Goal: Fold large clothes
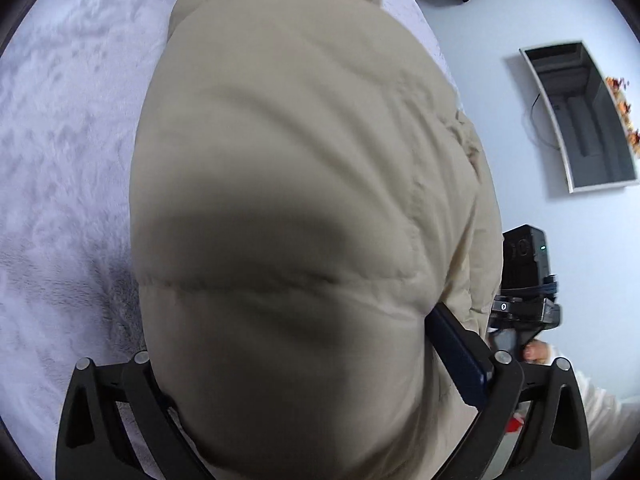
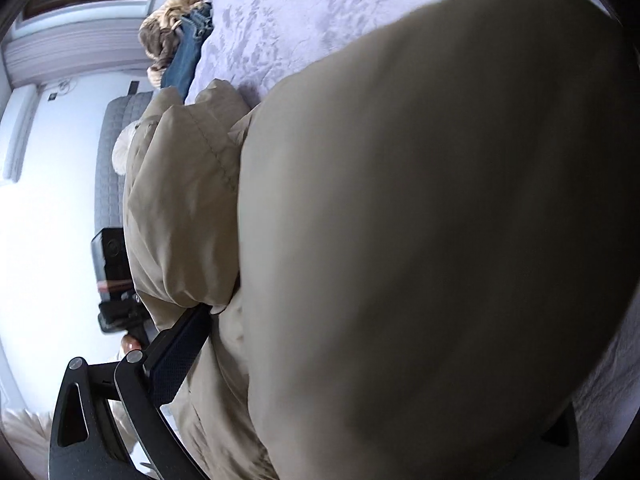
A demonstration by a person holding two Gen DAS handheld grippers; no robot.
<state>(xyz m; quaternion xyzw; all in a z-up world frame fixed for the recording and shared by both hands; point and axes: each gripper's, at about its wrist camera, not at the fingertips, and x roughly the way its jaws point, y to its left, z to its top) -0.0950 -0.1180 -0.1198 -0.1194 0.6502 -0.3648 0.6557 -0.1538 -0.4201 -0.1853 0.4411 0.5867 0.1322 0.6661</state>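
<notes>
Padding dominates both views: the beige quilted puffer jacket [image 1: 304, 184] bulges right up against each lens, lying on the pale lilac plush bedspread [image 1: 60, 120], with its long axis running from the bottom of the left wrist frame up toward the hood-like end at top centre. In that view the left gripper [image 1: 320, 380] straddles the near end of the jacket; its dark blue padded finger [image 1: 456, 352] presses into the fabric at lower right, while the other finger is buried under the cloth, so the jaws seem closed on a thick fold, though the actual pinch is hidden. In the right wrist view the jacket [image 2: 420, 220] fills the centre and right, and the right gripper [image 2: 280, 380] shows one dark finger [image 2: 176, 352] at lower left against a puffy sleeve roll [image 2: 184, 200]; its other finger is covered, so I cannot tell how far it is open. Both grippers sit at the same near edge, side by side, so the next fold probably carries that edge away along the long axis. Blue jeans [image 2: 188, 52] lie at upper left of the right view, well apart.
</notes>
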